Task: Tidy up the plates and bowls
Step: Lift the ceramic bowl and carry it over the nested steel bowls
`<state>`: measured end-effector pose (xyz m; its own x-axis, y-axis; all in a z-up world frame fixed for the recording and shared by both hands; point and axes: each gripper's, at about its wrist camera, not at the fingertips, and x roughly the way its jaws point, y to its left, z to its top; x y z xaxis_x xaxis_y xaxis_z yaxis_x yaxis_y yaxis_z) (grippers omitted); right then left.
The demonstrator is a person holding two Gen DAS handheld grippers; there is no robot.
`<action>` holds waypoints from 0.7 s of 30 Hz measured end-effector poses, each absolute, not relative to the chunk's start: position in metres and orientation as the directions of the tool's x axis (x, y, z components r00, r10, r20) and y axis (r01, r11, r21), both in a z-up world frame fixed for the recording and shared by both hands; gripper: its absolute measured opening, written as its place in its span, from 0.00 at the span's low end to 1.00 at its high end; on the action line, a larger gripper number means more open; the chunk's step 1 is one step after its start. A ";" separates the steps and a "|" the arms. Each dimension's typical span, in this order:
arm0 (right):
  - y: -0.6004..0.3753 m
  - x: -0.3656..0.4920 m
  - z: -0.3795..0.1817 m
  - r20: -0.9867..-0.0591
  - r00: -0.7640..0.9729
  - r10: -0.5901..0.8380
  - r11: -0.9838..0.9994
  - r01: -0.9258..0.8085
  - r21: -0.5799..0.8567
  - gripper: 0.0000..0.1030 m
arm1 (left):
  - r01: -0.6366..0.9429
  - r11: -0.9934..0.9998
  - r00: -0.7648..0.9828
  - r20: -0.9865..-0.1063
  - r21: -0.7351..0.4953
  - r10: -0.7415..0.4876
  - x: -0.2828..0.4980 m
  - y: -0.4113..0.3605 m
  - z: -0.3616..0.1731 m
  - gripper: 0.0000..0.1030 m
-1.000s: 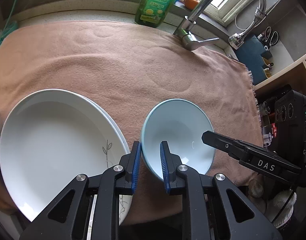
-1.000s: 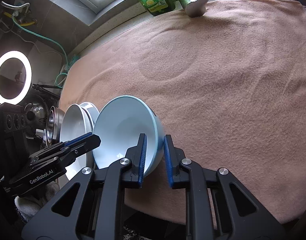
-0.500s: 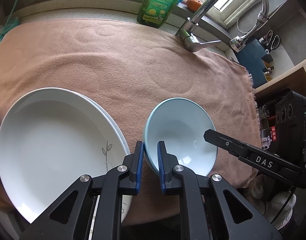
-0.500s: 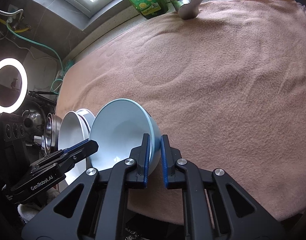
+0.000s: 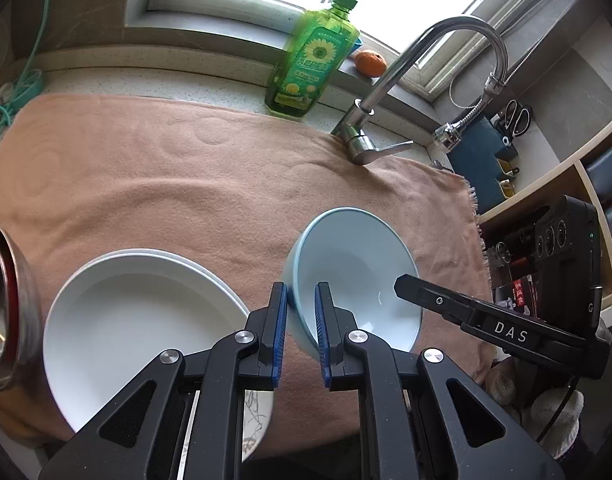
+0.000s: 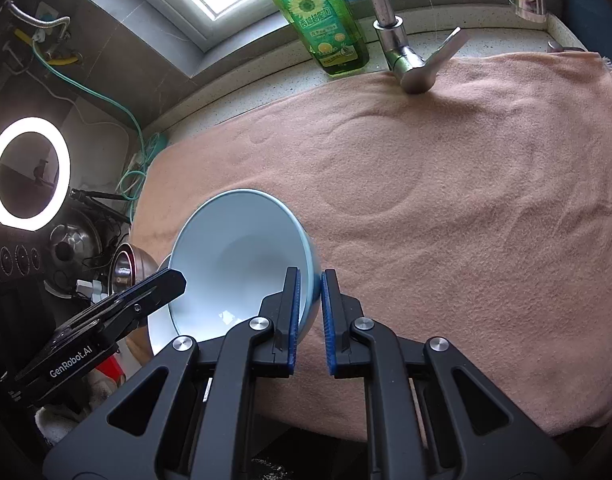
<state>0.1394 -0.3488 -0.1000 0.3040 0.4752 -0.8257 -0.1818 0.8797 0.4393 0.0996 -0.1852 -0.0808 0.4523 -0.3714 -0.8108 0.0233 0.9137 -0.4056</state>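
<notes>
1. Left edge of the left-wrist view: a steel bowl (image 5: 1, 308) sits partly cut off by the frame; I can see nothing inside it.
2. Lower left of the same view: a stack of white plates (image 5: 145, 320) rests on the tan towel (image 5: 185, 184). The top plate is empty. How many lie beneath I cannot tell.
3. Lower centre: my left gripper (image 5: 299, 334) is nearly closed, its blue pads pinching the left rim of the pale blue bowl (image 5: 354, 272).
4. Centre of both views: the bowl is tilted with its mouth toward the cameras and appears lifted off the towel, just right of the plates. It is empty.
5. Lower centre of the right-wrist view: my right gripper (image 6: 308, 316) is likewise almost shut, clamped on the bowl's opposite rim, one pad inside and one outside.
6. Handling, as I judge it: glazed ceramic, rigid, fairly light, slippery and breakable. The thin rim is the only hold, so I would keep both pinches firm and level.
7. Upper part of both views: a green soap bottle (image 5: 318, 60), a faucet (image 5: 386, 80) and an orange (image 5: 370, 63) stand by the window, well clear of the bowl.
</notes>
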 end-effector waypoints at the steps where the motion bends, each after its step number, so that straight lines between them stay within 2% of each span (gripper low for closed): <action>1: -0.344 0.139 -0.096 -0.825 0.307 0.474 0.880 -0.188 0.435 0.10 | 0.023 0.914 0.458 -0.808 -0.406 -0.371 0.099 -0.182 -0.078 0.12; 21: -0.208 0.121 -0.058 -0.813 0.295 0.503 0.846 -0.360 0.393 0.10 | -0.080 0.902 0.564 -0.765 -0.425 -0.311 0.058 -0.067 -0.047 0.12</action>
